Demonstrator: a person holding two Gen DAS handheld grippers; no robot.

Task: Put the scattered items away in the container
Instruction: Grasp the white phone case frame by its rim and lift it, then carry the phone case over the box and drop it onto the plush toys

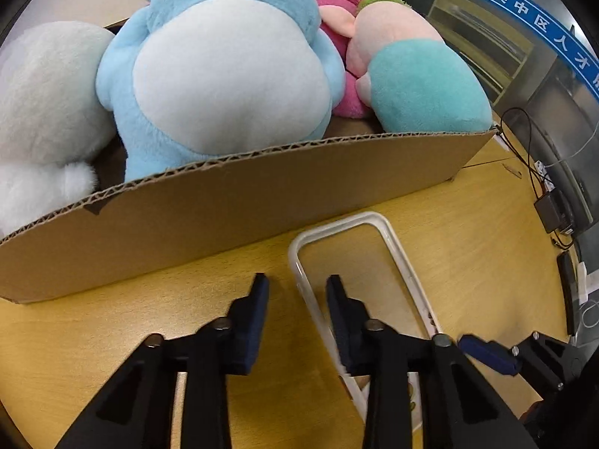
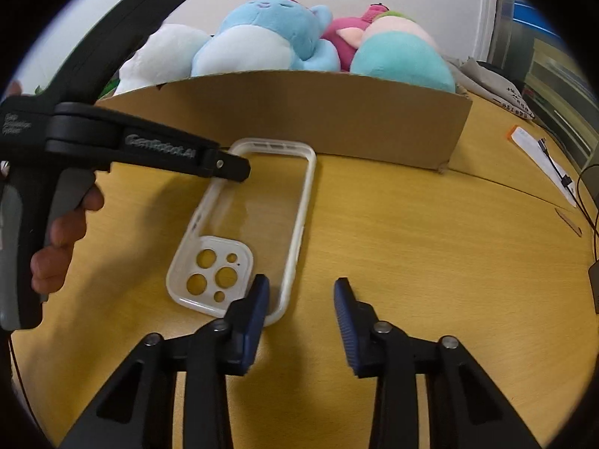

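A clear phone case with a white rim (image 2: 247,224) lies flat on the wooden table just in front of the cardboard box (image 2: 337,119). It also shows in the left wrist view (image 1: 359,262). My left gripper (image 1: 297,288) is open, its jaws straddling the case's left rim near the box. In the right wrist view the left gripper's tip (image 2: 236,166) hangs over the case's far left edge. My right gripper (image 2: 302,292) is open and empty, its left finger at the case's near corner. The box (image 1: 239,217) holds several plush toys, among them a big blue one (image 1: 224,67).
A white plush (image 1: 41,112), a pink one (image 1: 344,7) and a teal-and-pink one (image 1: 415,71) fill the box. Cables and a small black adapter (image 1: 550,213) lie at the table's right edge. A paper slip with an orange end (image 2: 539,161) lies to the right.
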